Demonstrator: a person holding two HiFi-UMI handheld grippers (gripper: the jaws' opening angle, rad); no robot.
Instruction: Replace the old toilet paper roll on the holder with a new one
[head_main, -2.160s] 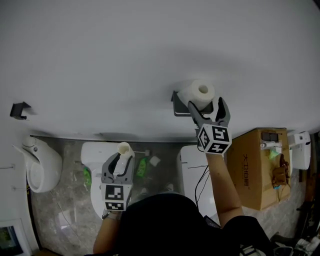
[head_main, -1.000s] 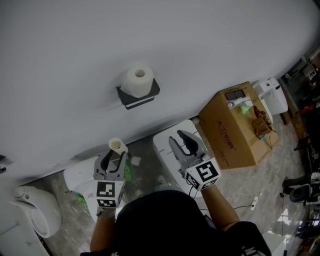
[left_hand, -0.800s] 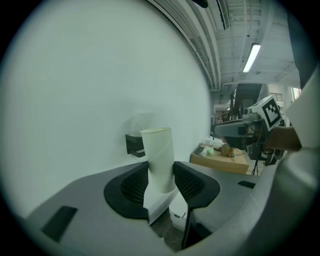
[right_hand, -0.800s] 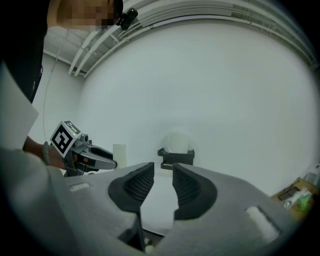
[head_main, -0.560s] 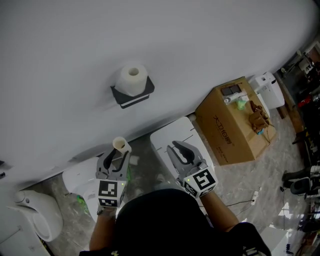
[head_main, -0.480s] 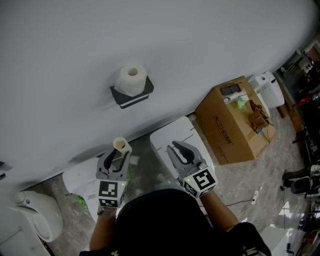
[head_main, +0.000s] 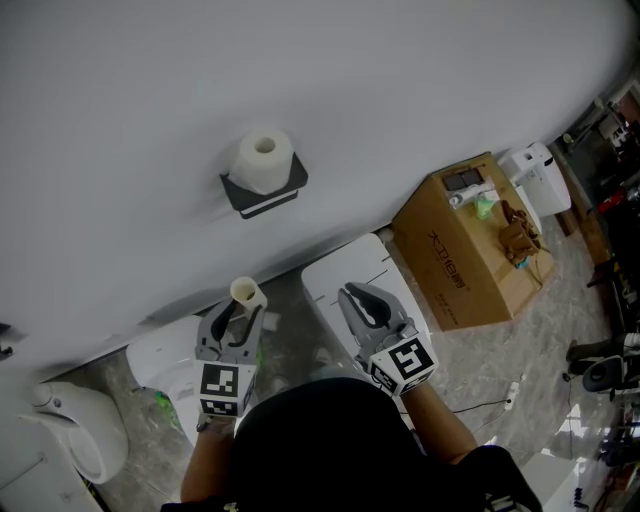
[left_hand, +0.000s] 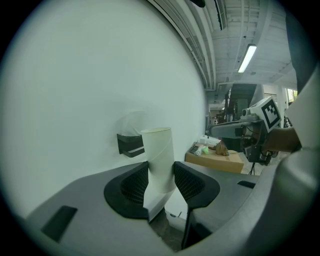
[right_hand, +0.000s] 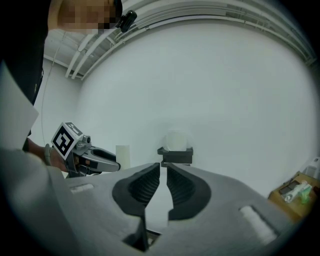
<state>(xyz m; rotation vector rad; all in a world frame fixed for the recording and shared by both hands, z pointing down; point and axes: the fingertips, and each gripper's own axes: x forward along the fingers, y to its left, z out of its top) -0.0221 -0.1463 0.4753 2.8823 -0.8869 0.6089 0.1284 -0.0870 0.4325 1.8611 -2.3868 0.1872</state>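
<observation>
Starting at the far left, a white ceramic fixture (head_main: 72, 432) sits on the marbled floor (head_main: 520, 330) against the foot of the white wall (head_main: 400, 90). Just right of it, nearer to me, my left gripper (head_main: 240, 315) pinches the empty cardboard tube (head_main: 247, 292). The tube stands upright between the 2 ribbed pads, which press on its lower part while its open top pokes out above them. Below this gripper lies a white toilet (head_main: 165, 360).

Farther off and a little to the right, the black holder (head_main: 270, 197) is fixed to the wall, and the new toilet paper roll (head_main: 263, 160) sits on it, full and white, its core hole facing up toward me. The roll is well apart from both grippers.

Right of the tube, near me, my right gripper (right_hand: 163, 167) points at the wall below the holder. Its jaws have just been closing and now stand pressed together with only a thin slit left, and nothing is between them. Under it is a white rectangular unit (head_main: 340, 278).

Farther right, a brown cardboard box (head_main: 470, 245) stands on the floor by the wall, with a few small items on its top that I cannot make out. Beyond it, at the right edge, stands a small white appliance (head_main: 537, 178).
</observation>
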